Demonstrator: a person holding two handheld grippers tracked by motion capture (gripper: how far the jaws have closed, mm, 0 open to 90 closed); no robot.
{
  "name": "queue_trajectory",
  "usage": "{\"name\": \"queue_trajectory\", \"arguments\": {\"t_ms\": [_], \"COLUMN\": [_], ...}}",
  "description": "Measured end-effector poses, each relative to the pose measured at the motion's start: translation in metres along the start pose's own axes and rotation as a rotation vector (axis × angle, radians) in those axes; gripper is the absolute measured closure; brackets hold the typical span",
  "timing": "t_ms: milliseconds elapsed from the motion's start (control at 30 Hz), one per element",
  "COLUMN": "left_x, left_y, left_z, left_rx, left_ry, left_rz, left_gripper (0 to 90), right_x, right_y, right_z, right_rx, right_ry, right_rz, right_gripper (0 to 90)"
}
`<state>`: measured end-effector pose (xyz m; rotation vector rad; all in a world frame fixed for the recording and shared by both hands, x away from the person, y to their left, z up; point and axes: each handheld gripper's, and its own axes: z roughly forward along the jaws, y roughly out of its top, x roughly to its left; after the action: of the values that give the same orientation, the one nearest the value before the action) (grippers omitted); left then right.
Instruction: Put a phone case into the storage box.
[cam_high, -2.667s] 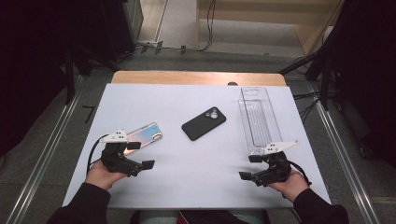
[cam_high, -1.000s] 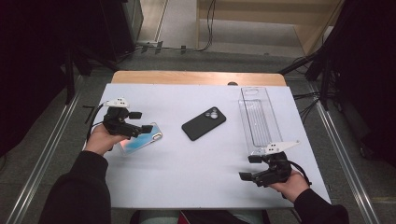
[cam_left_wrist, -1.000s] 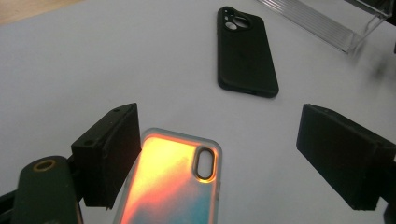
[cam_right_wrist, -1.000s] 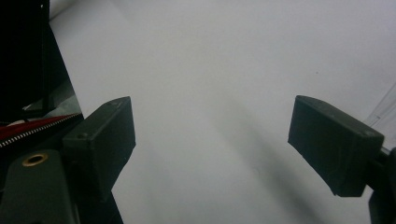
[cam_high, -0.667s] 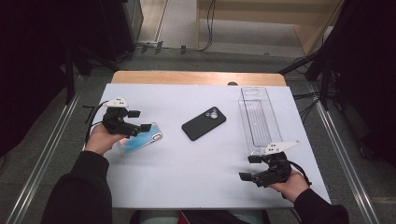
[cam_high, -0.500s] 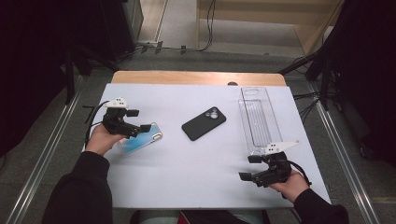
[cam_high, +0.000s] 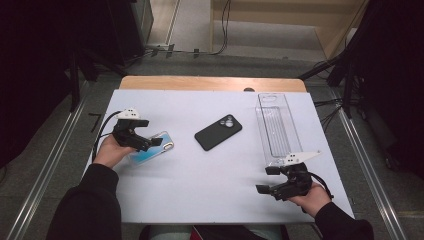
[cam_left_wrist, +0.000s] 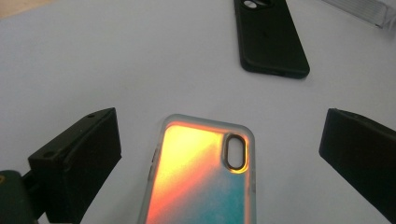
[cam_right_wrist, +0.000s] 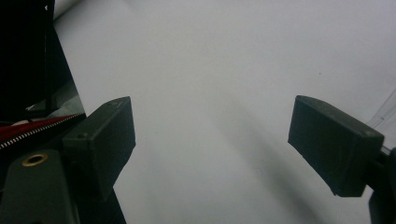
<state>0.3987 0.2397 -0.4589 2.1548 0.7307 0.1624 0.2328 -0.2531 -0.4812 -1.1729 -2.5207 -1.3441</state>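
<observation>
Table (cam_high: 200, 190) white and flat, clear tray (cam_high: 276, 126) right of black phone (cam_high: 218, 132), iridescent case (cam_left_wrist: 198, 172) left of black phone, lying between my left gripper (cam_left_wrist: 219, 154) jaws just opened wide, untouched, my right gripper (cam_right_wrist: 212, 144) jaws apart over bare table.

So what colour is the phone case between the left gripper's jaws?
The phone case fades orange to teal with a clear rim, best in the left gripper view.

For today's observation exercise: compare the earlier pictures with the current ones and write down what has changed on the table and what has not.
The left gripper has moved up the table to the colourful phone case, which has shifted slightly. Its jaws have just been opening and now stand wide, apart from the case lying between them. The black phone, the clear tray and the right gripper, open near the table's front edge, stayed put.
</observation>
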Motion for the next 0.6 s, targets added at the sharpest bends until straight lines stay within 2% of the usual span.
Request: {"name": "queue_trajectory", "arguments": {"t_ms": [233, 333, 433, 533, 600], "left_x": [0.007, 0.008, 0.009, 0.009, 0.010], "left_y": [-0.012, -0.016, -0.019, -0.021, -0.022], "left_z": [0.004, 0.007, 0.008, 0.009, 0.011], "left_rx": [0.013, 0.026, 0.049, 0.040, 0.041], "left_ry": [-0.004, -0.011, 0.008, 0.006, 0.005], "left_rz": [-0.016, -0.005, 0.008, 0.010, -0.004], "left_gripper": [0.0, 0.0, 0.0, 0.0, 0.0], "right_x": [0.000, 0.000, 0.000, 0.000, 0.001], "right_y": [0.000, 0.000, 0.000, 0.000, 0.000], "right_z": [0.000, 0.000, 0.000, 0.001, 0.001], "right_rx": [0.003, 0.003, 0.003, 0.004, 0.005], "right_ry": [0.002, 0.003, 0.003, 0.002, 0.004], "right_rz": [-0.001, -0.001, -0.001, -0.001, 0.001], "right_gripper": [13.2, 13.2, 13.1, 13.1, 13.2]}}
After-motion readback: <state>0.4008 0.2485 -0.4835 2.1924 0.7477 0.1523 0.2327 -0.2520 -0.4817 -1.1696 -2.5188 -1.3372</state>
